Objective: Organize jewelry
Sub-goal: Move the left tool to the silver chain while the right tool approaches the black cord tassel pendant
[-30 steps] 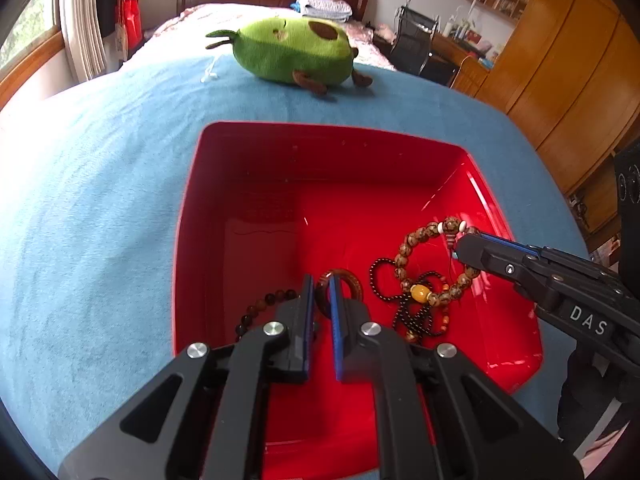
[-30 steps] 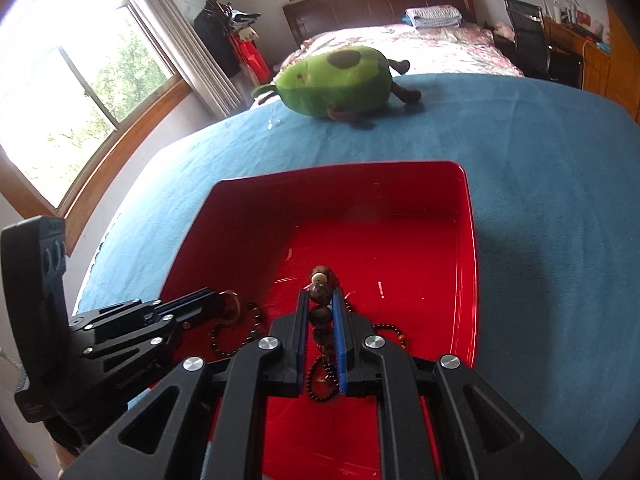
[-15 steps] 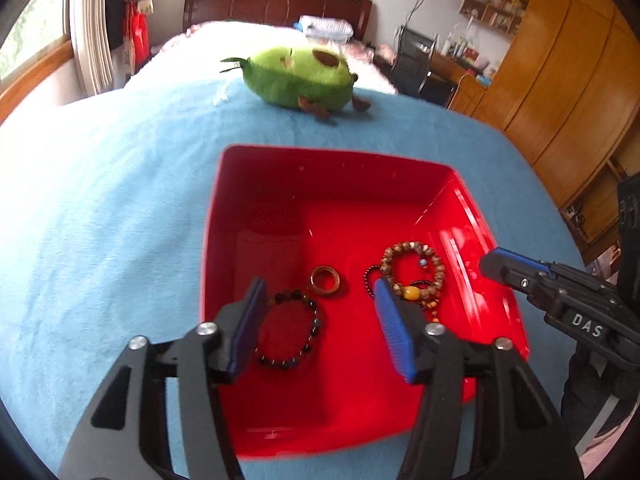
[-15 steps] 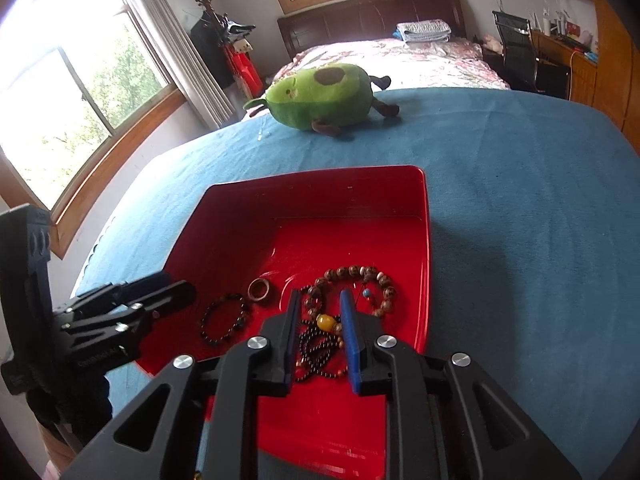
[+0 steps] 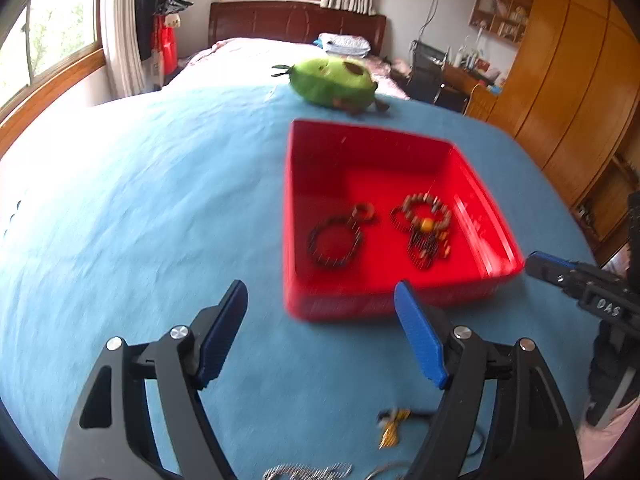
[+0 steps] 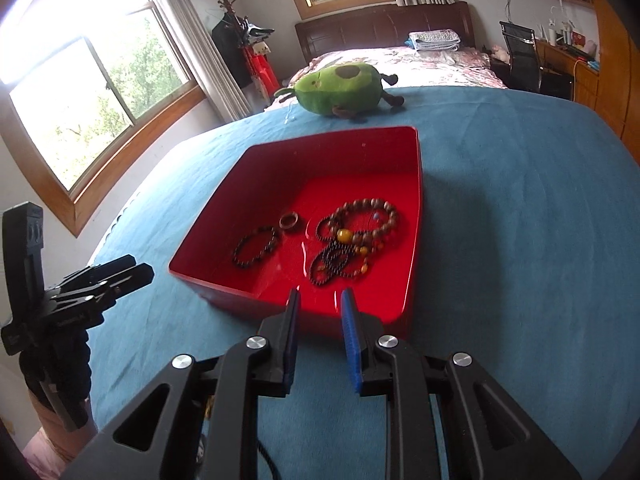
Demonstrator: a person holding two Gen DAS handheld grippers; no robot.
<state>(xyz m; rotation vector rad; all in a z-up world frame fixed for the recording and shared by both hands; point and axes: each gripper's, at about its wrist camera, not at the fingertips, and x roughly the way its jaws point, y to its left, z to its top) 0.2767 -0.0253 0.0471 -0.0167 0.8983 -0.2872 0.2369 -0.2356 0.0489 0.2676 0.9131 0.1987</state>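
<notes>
Looking through your left wrist view, your left gripper (image 5: 320,320) has just been opening; its ribbed blue pads stand spread with nothing between them, over fuzzy blue cloth (image 5: 140,208). Right of centre sits the glossy red tray (image 5: 316,184), holding a dark bead bracelet (image 5: 335,243), a brown ring (image 5: 363,212) and tangled wooden beads (image 5: 426,226). A gold trinket (image 5: 394,424) lies lower right.

From your right wrist view, your right gripper (image 6: 320,312) stands slightly parted, empty, at the tray's near rim. A plush avocado (image 6: 340,88) rests upper centre.
</notes>
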